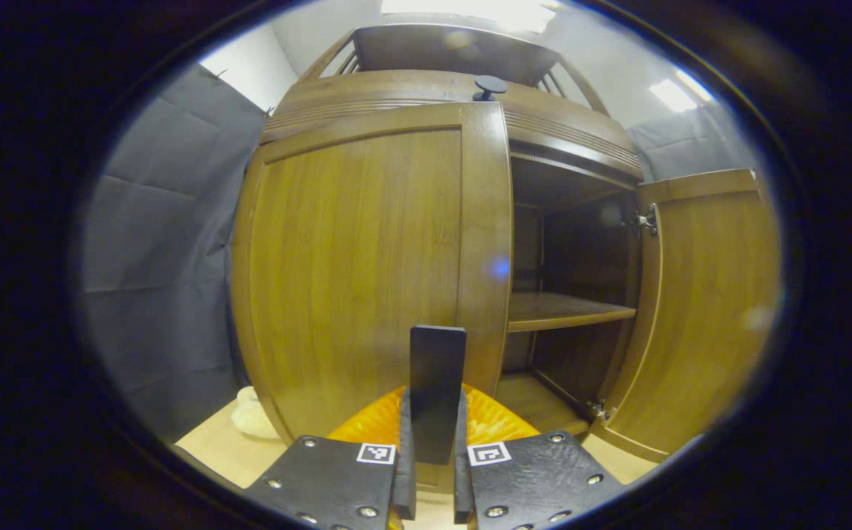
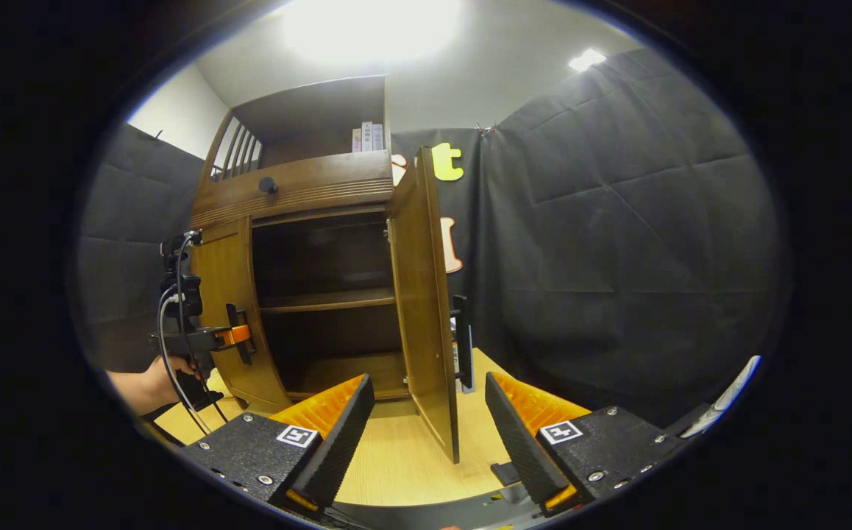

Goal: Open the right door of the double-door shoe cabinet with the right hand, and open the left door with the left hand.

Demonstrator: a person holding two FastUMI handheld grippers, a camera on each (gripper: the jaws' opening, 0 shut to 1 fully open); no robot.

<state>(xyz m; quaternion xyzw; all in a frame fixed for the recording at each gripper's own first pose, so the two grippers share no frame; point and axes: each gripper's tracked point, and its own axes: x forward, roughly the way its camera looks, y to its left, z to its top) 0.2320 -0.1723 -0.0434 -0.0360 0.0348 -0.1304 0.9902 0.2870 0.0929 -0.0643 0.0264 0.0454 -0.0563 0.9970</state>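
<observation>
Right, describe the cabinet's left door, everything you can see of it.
The left door is brown wood with a framed flat panel, and it is shut against the cabinet. Its black upright handle sits near the inner edge, clamped between the left tool. In the right gripper view the same tool meets that handle from outside. The right door beside it stands wide open.

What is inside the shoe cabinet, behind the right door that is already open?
Behind the open right door, the cabinet shows a bare wooden shelf and a floor board, with no shoes in view. The closed left door, its handle between the left fingers, covers the other half.
</observation>
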